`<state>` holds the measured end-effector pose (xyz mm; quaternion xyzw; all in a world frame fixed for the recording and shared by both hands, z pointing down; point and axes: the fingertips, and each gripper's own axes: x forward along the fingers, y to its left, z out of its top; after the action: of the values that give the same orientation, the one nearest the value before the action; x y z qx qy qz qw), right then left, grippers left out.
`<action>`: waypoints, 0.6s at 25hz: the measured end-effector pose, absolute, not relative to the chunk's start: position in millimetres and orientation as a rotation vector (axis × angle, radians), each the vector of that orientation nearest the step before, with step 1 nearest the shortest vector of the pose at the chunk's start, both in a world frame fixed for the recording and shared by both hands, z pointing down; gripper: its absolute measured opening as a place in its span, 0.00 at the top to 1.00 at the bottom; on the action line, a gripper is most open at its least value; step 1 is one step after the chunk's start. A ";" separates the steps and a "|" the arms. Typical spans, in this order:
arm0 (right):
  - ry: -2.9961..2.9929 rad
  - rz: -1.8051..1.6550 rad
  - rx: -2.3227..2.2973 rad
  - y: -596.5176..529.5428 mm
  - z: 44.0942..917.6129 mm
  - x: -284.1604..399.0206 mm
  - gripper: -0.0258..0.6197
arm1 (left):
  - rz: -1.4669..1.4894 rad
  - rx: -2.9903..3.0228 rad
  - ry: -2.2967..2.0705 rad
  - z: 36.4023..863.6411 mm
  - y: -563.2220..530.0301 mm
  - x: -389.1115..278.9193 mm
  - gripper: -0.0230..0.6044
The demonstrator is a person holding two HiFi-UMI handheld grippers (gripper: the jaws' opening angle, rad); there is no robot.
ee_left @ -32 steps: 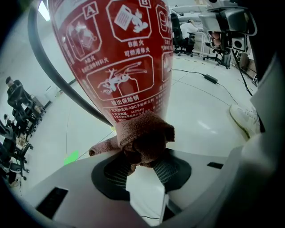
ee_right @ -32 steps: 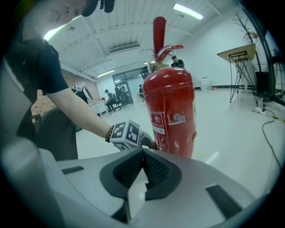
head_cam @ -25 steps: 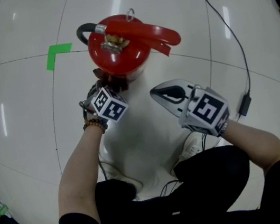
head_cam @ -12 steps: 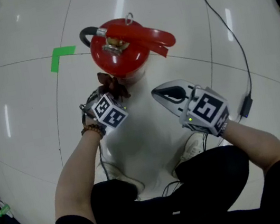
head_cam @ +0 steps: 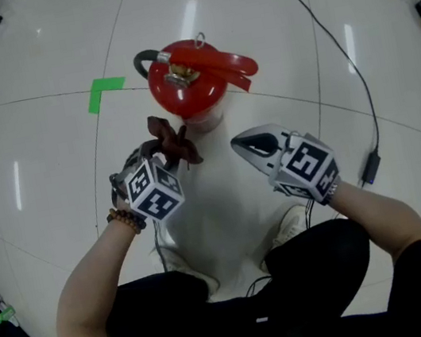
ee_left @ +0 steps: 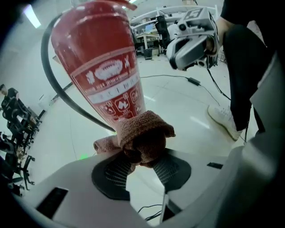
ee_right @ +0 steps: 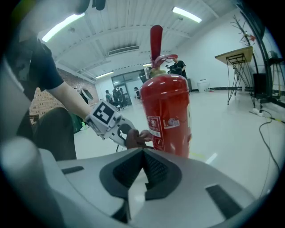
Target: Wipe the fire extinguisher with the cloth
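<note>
The red fire extinguisher (head_cam: 192,86) stands upright on the white floor, with a black hose (head_cam: 141,59) curling off its head. My left gripper (head_cam: 166,155) is shut on a bunched brown cloth (head_cam: 173,146). In the left gripper view the cloth (ee_left: 142,133) sits between the pads (ee_left: 116,169), right in front of the cylinder's label (ee_left: 111,84). In the right gripper view the cloth (ee_right: 133,139) lies against the cylinder's (ee_right: 169,116) left side. My right gripper (head_cam: 245,144) hovers to the right of the extinguisher, shut and holding nothing (ee_right: 143,153).
A green tape corner (head_cam: 103,91) marks the floor left of the extinguisher. A black cable (head_cam: 315,40) with an adapter (head_cam: 370,168) runs along the right. The person's white shoe (head_cam: 289,222) is below the grippers. A high table (ee_right: 234,55) stands far off.
My left gripper has risen with the cloth along the extinguisher's side and looks larger and lower left in the head view. The right gripper has kept still.
</note>
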<state>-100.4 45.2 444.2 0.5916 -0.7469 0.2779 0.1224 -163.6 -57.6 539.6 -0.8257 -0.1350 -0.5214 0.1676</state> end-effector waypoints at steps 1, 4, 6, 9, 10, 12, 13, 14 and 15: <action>-2.178 0.812 1.724 44.8 444.6 -100.5 0.96 | -1.479 -2.365 -0.381 528.3 -55.7 -162.9 0.75; -2.169 0.817 1.709 44.9 448.0 -101.3 0.96 | -1.475 -2.429 -0.377 493.6 -47.8 -161.3 0.75; -2.159 0.826 1.695 45.7 451.9 -102.5 0.96 | -1.481 -2.472 -0.378 470.1 -41.8 -161.5 0.75; -2.160 0.837 1.667 45.6 455.7 -105.6 0.96 | -1.487 -2.531 -0.381 433.6 -33.7 -161.6 0.75; -2.165 0.842 1.658 45.4 456.1 -107.0 0.96 | -1.488 -2.551 -0.380 421.6 -31.4 -161.5 0.75; -2.172 0.847 1.647 45.6 456.5 -108.9 0.96 | -1.502 -2.596 -0.378 400.1 -26.6 -161.7 0.75; -2.175 0.848 1.644 45.7 456.4 -109.3 0.96 | -1.517 -2.622 -0.380 390.8 -23.7 -162.0 0.75; -2.180 0.848 1.643 45.4 456.0 -109.7 0.96 | -1.533 -2.650 -0.386 382.3 -20.7 -162.2 0.75; -2.186 0.846 1.643 44.4 455.2 -110.0 0.96 | -1.550 -2.680 -0.396 374.2 -17.9 -161.8 0.75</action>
<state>-110.0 44.4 455.2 0.5685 -0.7562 0.2927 0.1392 -161.8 -17.9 374.2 -0.8587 -0.1267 -0.4965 0.0104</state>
